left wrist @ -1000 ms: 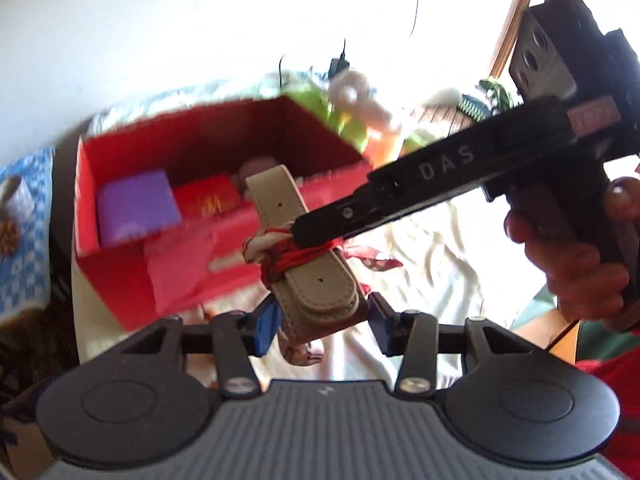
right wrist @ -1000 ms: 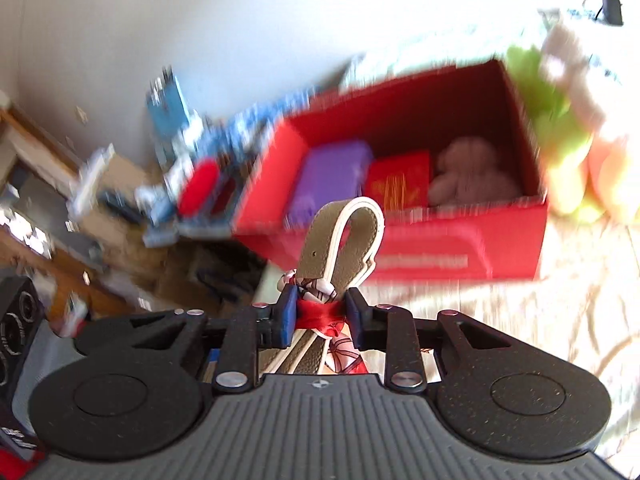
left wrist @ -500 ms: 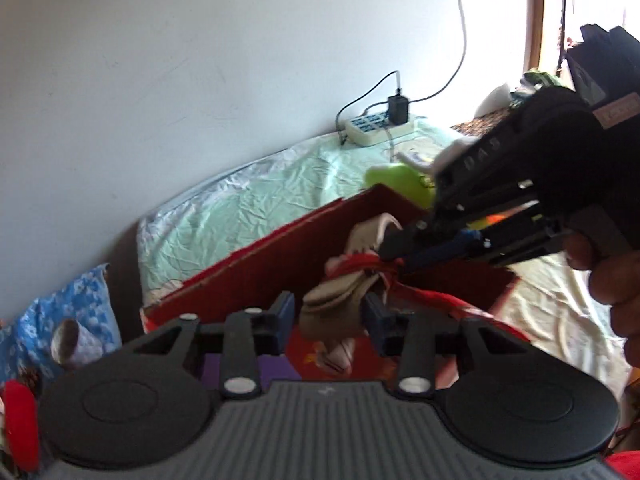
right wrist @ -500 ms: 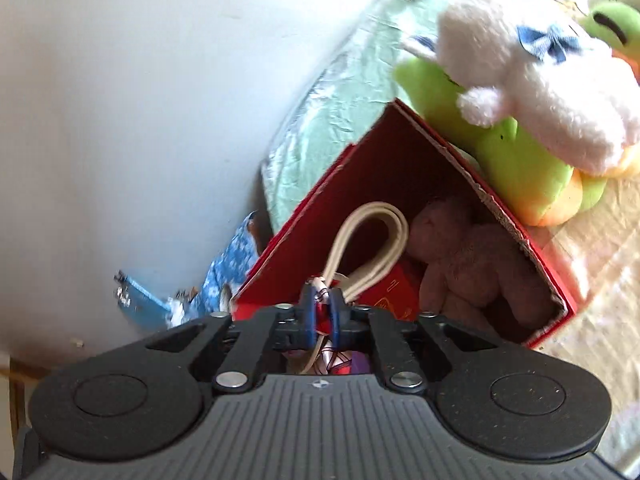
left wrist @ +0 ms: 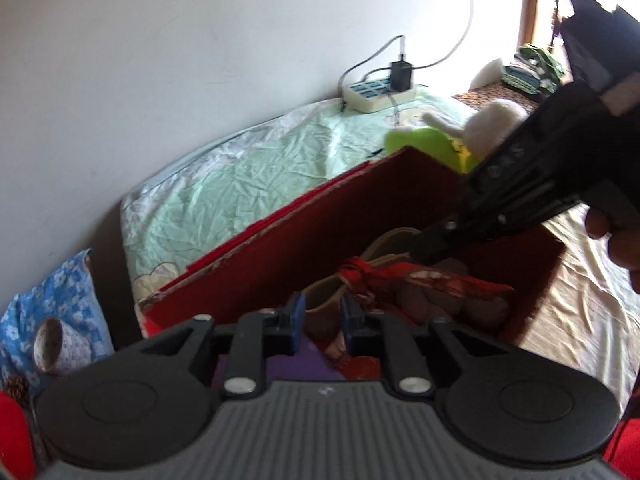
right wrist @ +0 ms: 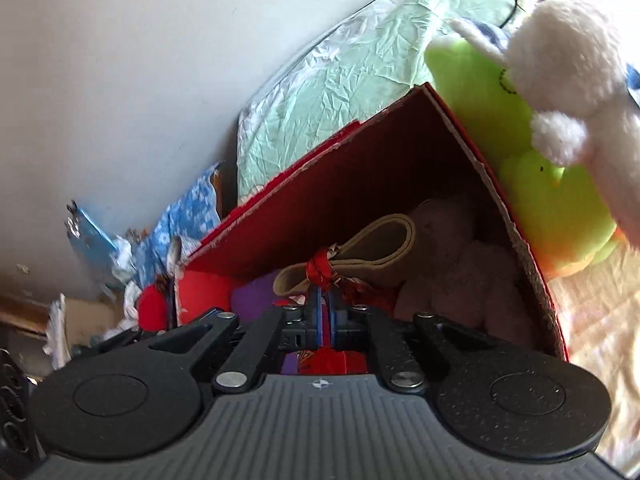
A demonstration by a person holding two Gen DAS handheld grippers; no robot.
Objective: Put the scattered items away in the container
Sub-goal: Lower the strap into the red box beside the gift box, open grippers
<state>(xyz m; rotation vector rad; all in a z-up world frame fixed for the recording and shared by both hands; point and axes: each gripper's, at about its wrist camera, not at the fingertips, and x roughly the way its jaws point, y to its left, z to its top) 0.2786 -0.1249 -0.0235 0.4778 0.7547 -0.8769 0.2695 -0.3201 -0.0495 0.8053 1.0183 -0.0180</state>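
A folded tan strap [right wrist: 360, 256], tied with a red patterned ribbon [right wrist: 320, 270], hangs inside the open red box [right wrist: 360, 184]. My right gripper [right wrist: 326, 312] is shut on the ribbon at the strap's middle. My left gripper [left wrist: 322, 322] is shut on the strap's lower end [left wrist: 324, 300], over the box [left wrist: 320, 248]. In the left wrist view the right gripper's black body [left wrist: 520, 200] reaches in from the right. A brown plush toy [right wrist: 460, 264], a purple item [right wrist: 252, 296] and a red packet lie in the box.
The box sits on a bed with a pale green sheet [left wrist: 240, 172]. A green and white plush toy [right wrist: 540, 120] leans on the box's right wall. A power strip [left wrist: 376, 94] lies by the wall. Clutter and a cup [left wrist: 52, 344] lie left of the bed.
Both grippers have carried the strap from above the box's front down into the box. The right gripper's hold on the ribbon has narrowed.
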